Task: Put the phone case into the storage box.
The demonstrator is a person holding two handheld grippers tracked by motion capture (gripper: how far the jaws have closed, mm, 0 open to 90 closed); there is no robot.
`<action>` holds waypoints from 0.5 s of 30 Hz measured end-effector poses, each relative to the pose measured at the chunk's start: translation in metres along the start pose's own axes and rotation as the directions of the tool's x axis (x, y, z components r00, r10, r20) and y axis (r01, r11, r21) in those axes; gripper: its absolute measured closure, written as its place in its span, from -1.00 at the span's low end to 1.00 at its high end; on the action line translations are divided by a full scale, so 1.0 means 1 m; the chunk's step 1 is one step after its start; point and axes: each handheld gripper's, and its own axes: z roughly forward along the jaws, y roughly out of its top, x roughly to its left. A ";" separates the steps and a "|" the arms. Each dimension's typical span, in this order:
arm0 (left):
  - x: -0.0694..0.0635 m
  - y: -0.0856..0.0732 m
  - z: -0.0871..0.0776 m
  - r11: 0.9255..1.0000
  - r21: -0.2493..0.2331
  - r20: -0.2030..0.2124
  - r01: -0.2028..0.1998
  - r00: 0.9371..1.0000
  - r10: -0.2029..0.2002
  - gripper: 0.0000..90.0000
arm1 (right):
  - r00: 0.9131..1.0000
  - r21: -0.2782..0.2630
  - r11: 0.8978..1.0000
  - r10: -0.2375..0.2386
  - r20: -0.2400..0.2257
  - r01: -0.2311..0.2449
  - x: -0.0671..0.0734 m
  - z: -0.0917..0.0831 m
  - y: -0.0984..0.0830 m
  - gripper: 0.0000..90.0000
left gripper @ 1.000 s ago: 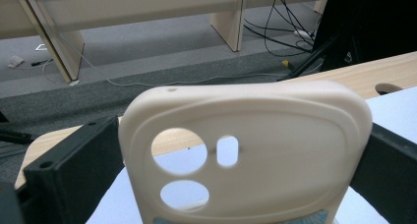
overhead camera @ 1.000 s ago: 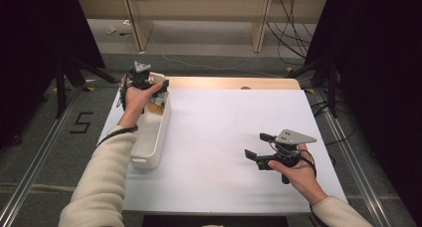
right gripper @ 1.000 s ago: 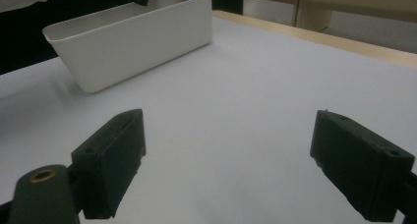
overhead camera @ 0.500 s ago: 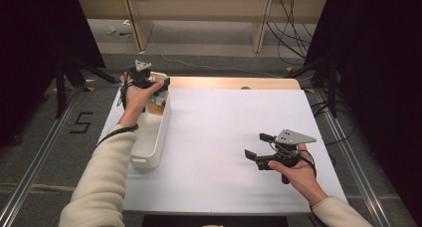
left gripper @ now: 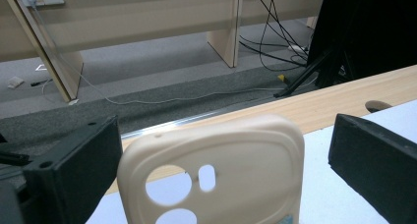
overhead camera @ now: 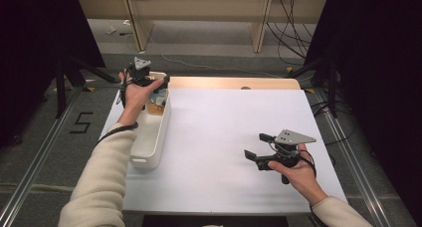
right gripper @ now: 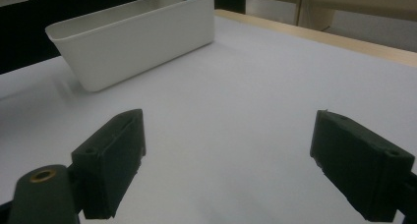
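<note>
While the left gripper (overhead camera: pixel 158 82) hovered over the white bin (overhead camera: pixel 149 142), jaws wide around an unpinched cream phone case (left gripper: pixel 216 177), closing squarely on its edges seemed wise; the right gripper (overhead camera: pixel 258 148) idled open.

A white-topped desk (overhead camera: pixel 224 137) with a pale wooden far edge stands on grey carpet (overhead camera: pixel 209 43); beyond it, light wooden furniture legs (overhead camera: pixel 135 18), loose black cables (overhead camera: pixel 286 23) and dark curtains (overhead camera: pixel 378 62) frame the dim room
</note>
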 end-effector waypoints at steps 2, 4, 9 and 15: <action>0.000 0.002 -0.001 1.000 -0.006 0.001 -0.007 1.000 0.007 -1.00 | 1.000 -0.001 1.000 0.000 0.001 0.000 0.000 0.000 0.000 -0.68; -0.001 0.004 -0.002 1.000 -0.012 -0.002 -0.012 1.000 0.012 -1.00 | 1.000 -0.001 1.000 0.000 0.002 0.000 0.000 0.000 0.000 -0.68; -0.004 0.011 -0.007 0.999 -0.028 0.002 -0.018 1.000 0.019 -1.00 | 1.000 0.000 1.000 0.000 0.002 0.000 0.000 0.000 0.000 -0.68; -0.005 0.019 -0.015 0.999 -0.042 -0.002 -0.021 1.000 0.021 -1.00 | 1.000 0.001 1.000 -0.001 0.001 0.001 0.000 0.000 0.000 -0.68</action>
